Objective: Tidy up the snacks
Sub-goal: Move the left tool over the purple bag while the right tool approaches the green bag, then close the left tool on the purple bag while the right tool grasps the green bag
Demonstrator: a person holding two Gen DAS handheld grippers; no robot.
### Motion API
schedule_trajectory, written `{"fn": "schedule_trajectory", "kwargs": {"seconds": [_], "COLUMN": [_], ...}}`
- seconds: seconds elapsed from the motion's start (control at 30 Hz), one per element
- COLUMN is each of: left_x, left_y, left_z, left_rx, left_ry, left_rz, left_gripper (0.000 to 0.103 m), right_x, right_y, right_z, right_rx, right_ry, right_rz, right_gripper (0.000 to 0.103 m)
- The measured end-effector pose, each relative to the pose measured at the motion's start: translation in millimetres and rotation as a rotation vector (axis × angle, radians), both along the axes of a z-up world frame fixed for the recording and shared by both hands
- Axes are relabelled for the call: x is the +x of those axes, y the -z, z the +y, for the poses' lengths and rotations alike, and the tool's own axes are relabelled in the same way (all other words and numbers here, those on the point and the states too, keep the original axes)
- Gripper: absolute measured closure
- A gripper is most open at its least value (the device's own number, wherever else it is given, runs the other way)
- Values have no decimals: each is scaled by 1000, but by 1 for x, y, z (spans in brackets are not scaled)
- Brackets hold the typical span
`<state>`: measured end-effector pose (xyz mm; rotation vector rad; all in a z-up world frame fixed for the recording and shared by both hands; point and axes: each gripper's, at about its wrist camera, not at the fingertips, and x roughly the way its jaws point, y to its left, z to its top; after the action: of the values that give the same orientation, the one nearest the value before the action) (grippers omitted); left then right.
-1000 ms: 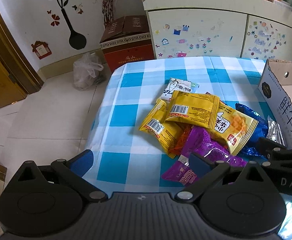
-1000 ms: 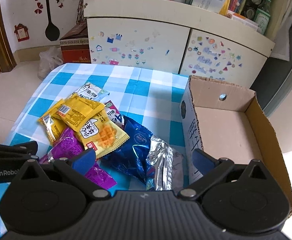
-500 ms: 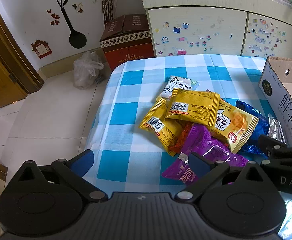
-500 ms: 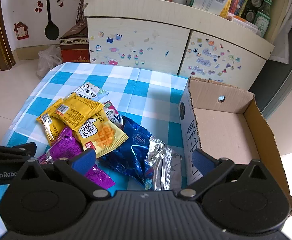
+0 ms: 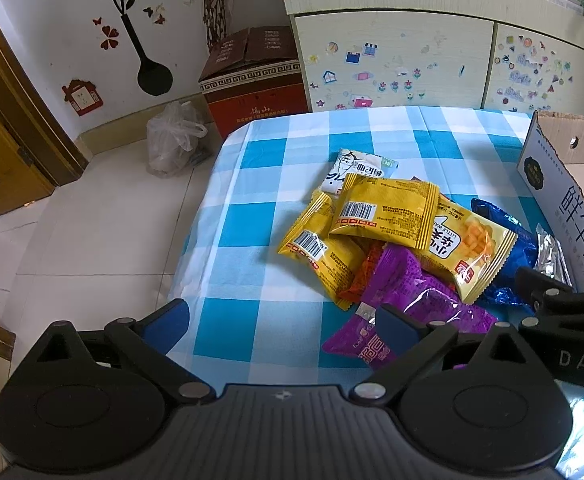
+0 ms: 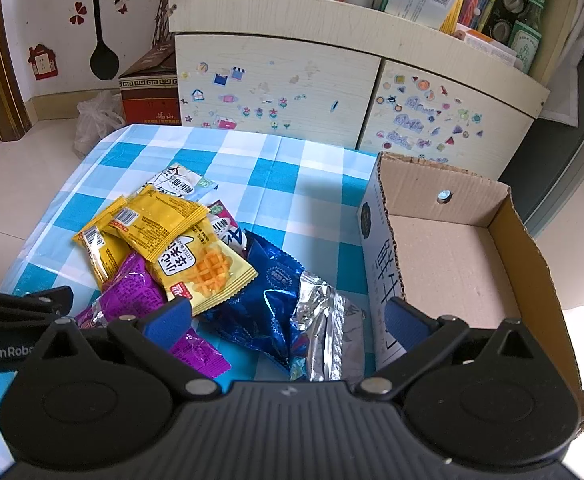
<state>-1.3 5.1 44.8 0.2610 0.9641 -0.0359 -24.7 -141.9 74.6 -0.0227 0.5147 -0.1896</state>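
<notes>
On the checked table (image 6: 276,176) I see a snack pile (image 6: 180,248) beside an open box (image 6: 452,248). My left gripper (image 5: 282,320) and right gripper (image 6: 288,316) are wide, holding nothing.

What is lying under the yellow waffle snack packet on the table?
The yellow waffle packet overlaps a purple packet, a blue foil packet and a white packet with blue print. Whatever lies beneath its middle is covered.
</notes>
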Motion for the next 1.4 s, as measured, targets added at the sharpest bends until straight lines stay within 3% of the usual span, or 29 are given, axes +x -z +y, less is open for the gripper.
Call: {"fn": "schedule_trajectory", "kwargs": {"seconds": [0.33,0.73,0.93,1.17,1.4], "left_x": [0,4,14,18,18], "left_y": [1,-1,0,11,29], "left_z": [-1,2,18,24,12], "left_rx": [-12,-101,-138,-287,-390], "left_ry": [8,39,-17,-33,-32], "left_rz": [4,30,42,141,228], "left_gripper": [3,3,3,3,2], "right_x": [0,-8,-20,-39,-42], "right_y": [0,7,12,30,57], "right_z": [-1,-21,-23,-7,3], "right_rx": [5,78,104,57,11], "right_ry": [-7,-105,-263,-473,-548], "right_rz": [-5,-49,-15,34,120], "right_gripper": [1,1,1,1,2]}}
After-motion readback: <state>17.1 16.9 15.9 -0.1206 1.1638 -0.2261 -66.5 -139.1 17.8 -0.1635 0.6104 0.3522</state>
